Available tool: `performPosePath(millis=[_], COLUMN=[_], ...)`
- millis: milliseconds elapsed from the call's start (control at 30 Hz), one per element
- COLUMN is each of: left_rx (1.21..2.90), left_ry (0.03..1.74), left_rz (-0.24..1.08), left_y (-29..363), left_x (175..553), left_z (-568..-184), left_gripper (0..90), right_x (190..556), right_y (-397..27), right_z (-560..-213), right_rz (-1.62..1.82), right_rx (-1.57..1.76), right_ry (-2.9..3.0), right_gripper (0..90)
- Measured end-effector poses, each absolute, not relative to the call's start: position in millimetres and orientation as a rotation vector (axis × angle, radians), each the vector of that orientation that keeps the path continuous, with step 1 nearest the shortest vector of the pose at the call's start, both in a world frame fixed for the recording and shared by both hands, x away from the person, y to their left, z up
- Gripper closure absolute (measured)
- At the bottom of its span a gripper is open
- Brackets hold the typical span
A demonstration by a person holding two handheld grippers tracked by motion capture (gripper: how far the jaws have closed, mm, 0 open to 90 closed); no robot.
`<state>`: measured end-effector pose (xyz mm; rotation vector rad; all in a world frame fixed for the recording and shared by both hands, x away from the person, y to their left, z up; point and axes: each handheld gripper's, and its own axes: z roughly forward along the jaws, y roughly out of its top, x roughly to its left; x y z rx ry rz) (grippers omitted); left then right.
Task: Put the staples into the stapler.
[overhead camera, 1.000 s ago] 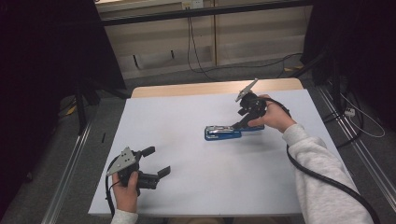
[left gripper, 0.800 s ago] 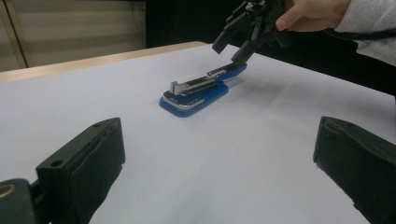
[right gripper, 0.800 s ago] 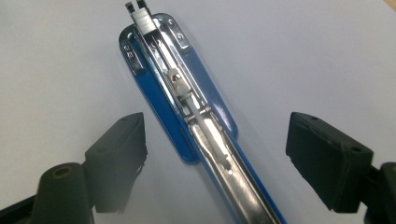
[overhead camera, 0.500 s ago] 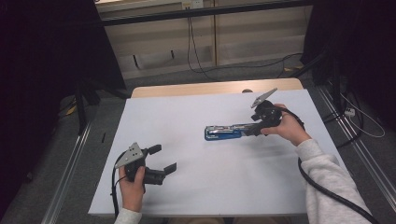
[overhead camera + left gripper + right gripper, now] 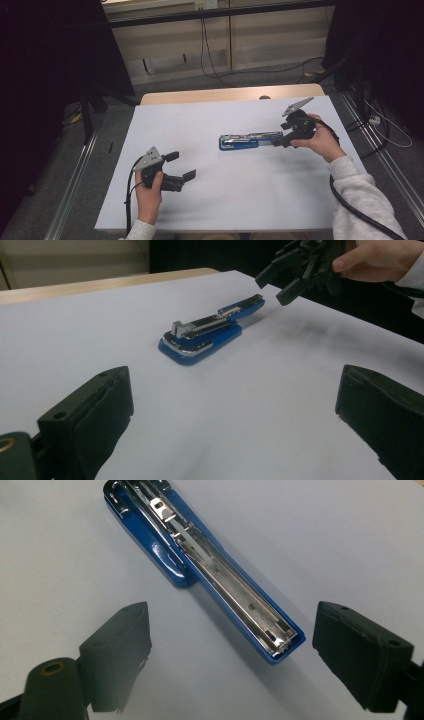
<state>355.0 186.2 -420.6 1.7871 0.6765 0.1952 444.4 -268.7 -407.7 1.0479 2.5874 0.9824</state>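
Drawing back from the stapler [image 5: 248, 140], the right gripper [image 5: 278, 142] has just opened its jaws wide, releasing it; the left gripper [image 5: 181, 165] waits open, well apart from the stapler.

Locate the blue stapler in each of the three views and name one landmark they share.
High view: blue stapler lies right of centre on the white table.
Left gripper view: upper middle, beyond the jaws.
Right gripper view: running from top left toward lower right, between the jaws.
Shared landmark: the white table.
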Motion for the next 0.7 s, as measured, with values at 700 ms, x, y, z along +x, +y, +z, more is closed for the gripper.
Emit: performPosePath(millis=[700], left_rx=[1.83], left_ry=[0.659], left_rz=[0.163], left_y=[149.9], left_x=[382.2], left_z=[-421.1], left_gripper=[2.1], right_x=[425.0], right_y=[-294.4], right_z=[-409.0], right_rz=[1.022], right_rx=[1.114], right_ry=[2.512], right_gripper=[12.8])
